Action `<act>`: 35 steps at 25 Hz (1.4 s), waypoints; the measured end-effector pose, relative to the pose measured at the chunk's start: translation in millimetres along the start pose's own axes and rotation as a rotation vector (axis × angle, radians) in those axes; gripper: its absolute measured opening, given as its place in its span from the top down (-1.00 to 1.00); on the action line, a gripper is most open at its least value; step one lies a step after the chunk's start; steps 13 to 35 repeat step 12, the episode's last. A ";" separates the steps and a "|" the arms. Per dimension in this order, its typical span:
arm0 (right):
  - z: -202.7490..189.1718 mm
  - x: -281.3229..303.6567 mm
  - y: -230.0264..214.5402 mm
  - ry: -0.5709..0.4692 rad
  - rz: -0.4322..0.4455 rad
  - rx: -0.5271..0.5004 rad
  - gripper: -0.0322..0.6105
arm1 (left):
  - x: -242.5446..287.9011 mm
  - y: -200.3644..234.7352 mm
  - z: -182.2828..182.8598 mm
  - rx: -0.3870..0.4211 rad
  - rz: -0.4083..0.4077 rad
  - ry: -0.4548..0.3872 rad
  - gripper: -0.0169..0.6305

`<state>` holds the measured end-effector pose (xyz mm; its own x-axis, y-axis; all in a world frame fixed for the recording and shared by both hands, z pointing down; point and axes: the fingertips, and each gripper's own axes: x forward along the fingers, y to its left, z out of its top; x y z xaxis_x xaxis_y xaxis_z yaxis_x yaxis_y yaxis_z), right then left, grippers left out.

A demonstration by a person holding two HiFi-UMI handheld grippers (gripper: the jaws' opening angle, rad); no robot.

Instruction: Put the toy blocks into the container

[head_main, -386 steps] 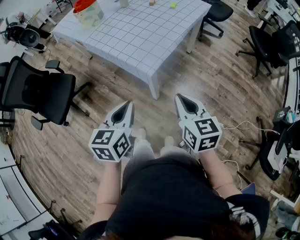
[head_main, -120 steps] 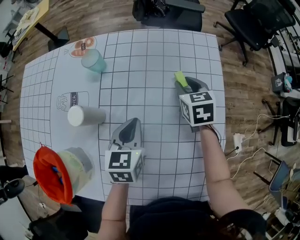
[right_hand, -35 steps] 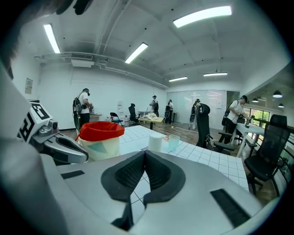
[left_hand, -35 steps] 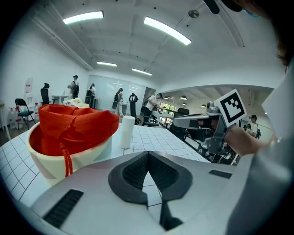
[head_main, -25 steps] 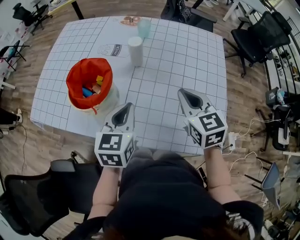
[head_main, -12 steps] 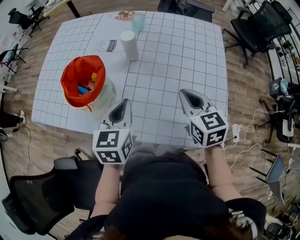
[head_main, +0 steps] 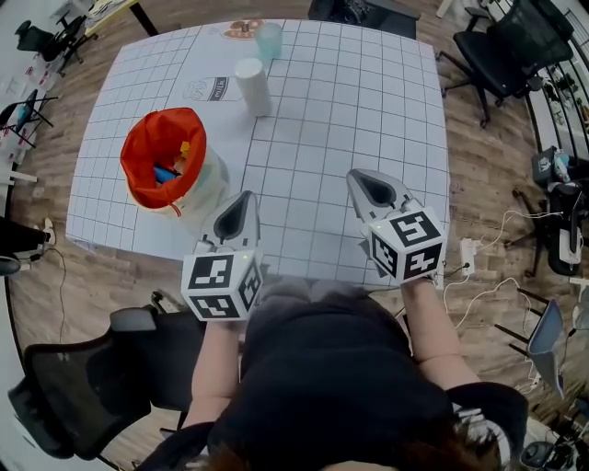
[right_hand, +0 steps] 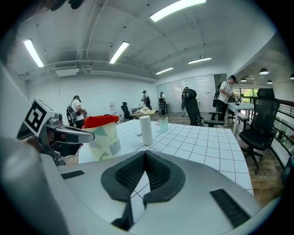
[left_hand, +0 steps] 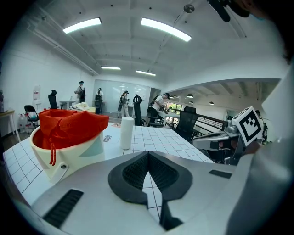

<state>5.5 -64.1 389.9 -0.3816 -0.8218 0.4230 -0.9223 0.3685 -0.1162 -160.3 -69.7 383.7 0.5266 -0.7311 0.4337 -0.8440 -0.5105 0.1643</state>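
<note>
The container [head_main: 168, 175] is a pale tub with a red fabric liner at the table's left front; coloured toy blocks [head_main: 175, 163] lie inside it. It also shows in the left gripper view as the container [left_hand: 64, 137] and in the right gripper view as the container [right_hand: 104, 133]. My left gripper [head_main: 245, 199] is shut and empty, held over the table's near edge just right of the container. My right gripper [head_main: 366, 180] is shut and empty too, over the near right part of the table. No loose blocks show on the table.
A white cylinder [head_main: 252, 86] stands upright on the gridded table [head_main: 350, 101], with a teal cup [head_main: 269, 40] and a small plate [head_main: 243, 28] behind it. Office chairs stand at the far right [head_main: 515, 46] and near left [head_main: 83, 405]. People stand in the distance.
The view has drifted slightly so the table sits a little farther up; both grippers stay shut at the near edge. Earlier the right gripper held a green block over the table.
</note>
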 end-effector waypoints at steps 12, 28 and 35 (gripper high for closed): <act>6.0 1.7 2.9 -0.017 0.016 0.021 0.85 | -1.2 -3.6 4.2 0.002 -0.007 -0.010 0.87; 6.0 1.7 2.9 -0.017 0.016 0.021 0.85 | -1.2 -3.6 4.2 0.002 -0.007 -0.010 0.87; 6.0 1.7 2.9 -0.017 0.016 0.021 0.85 | -1.2 -3.6 4.2 0.002 -0.007 -0.010 0.87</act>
